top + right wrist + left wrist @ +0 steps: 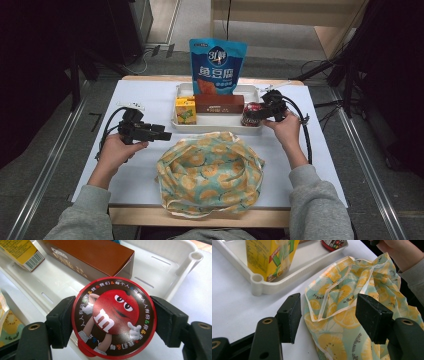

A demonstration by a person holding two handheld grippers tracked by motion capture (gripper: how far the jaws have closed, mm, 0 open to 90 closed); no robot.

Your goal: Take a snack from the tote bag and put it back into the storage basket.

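While the right claw (113, 325) sits at the right end of the white tray (250, 93), we note its two jaws pressed against opposite sides of the red-lidded M&M's candy tub (114, 318), so it has the tub firmly in its grip; in the high view the tub (251, 114) is at the tray's right front corner, and we cannot tell whether it rests on the tray floor or is lifted off it. The tub lid carries a red cartoon figure with a white "m". Inside the tray, to the left of the tub, lies a brown box (219, 104), and further left, at the tray's left end, stand yellow drink cartons (185, 110). Behind the tray a blue snack pouch (217, 66) stands upright. The left claw (328, 320) hovers well to the left of the tray, in front of its left corner, with its jaws standing wide apart and nothing between the pads. In the left gripper view the gap between the jaws looks out on the lemon-print cloth bag (352, 315), which lies crumpled on the white counter (145, 95) just in front of the tray, its mouth facing up. Both hands hold their grippers from below, with grey sleeves at the counter's near edge.
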